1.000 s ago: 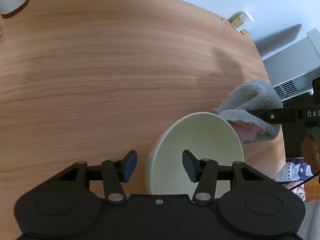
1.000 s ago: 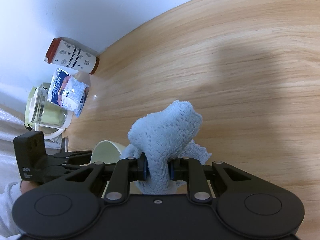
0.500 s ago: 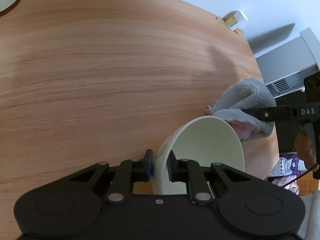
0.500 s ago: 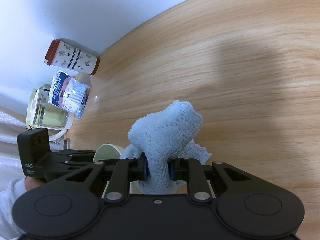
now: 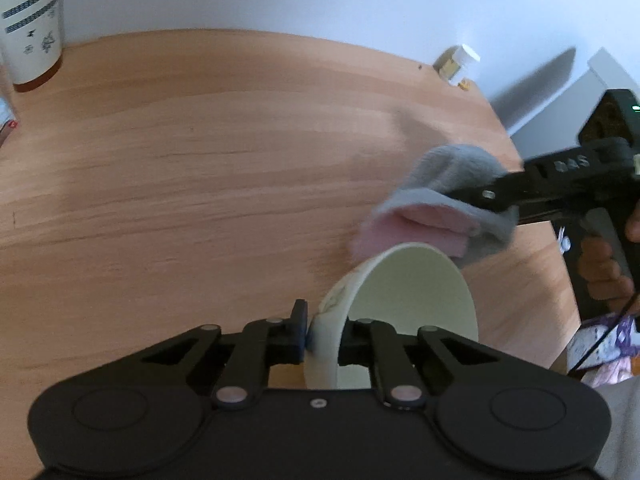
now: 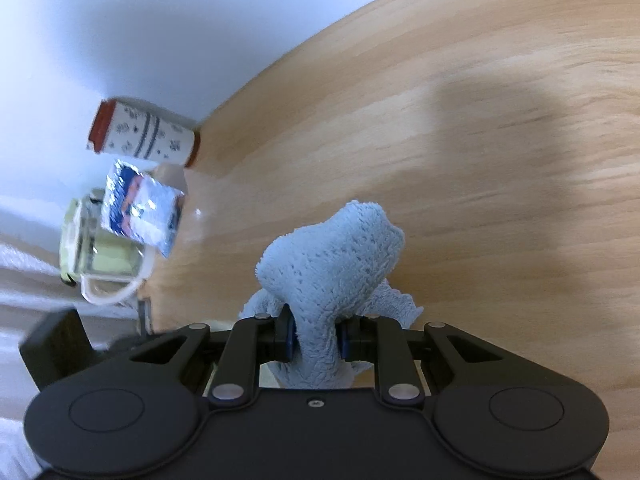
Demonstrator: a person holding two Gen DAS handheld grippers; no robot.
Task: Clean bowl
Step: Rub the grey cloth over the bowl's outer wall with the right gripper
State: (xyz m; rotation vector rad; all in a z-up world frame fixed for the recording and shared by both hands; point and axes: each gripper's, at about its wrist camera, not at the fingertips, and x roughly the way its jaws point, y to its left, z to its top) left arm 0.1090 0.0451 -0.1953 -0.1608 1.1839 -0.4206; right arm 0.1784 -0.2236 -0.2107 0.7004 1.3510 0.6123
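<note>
My left gripper (image 5: 322, 338) is shut on the rim of a pale cream bowl (image 5: 412, 300) and holds it tilted above the wooden table (image 5: 200, 168), with the opening toward the right. My right gripper (image 6: 315, 340) is shut on a light blue fluffy cloth (image 6: 332, 276). In the left wrist view the cloth (image 5: 448, 196) looks grey with a pink underside and hangs just above and behind the bowl's far rim, apart from it. The bowl is hidden in the right wrist view.
A patterned white canister (image 6: 148, 136) with a red lid, a foil packet (image 6: 138, 208) and a glass jug (image 6: 96, 252) stand at the table's far left by the wall. A small white bottle (image 5: 460, 60) sits at the far right edge.
My left gripper closed on the bowl's rim and lifted and tilted it. My right gripper with the cloth rose and moved in over the bowl's far rim.
</note>
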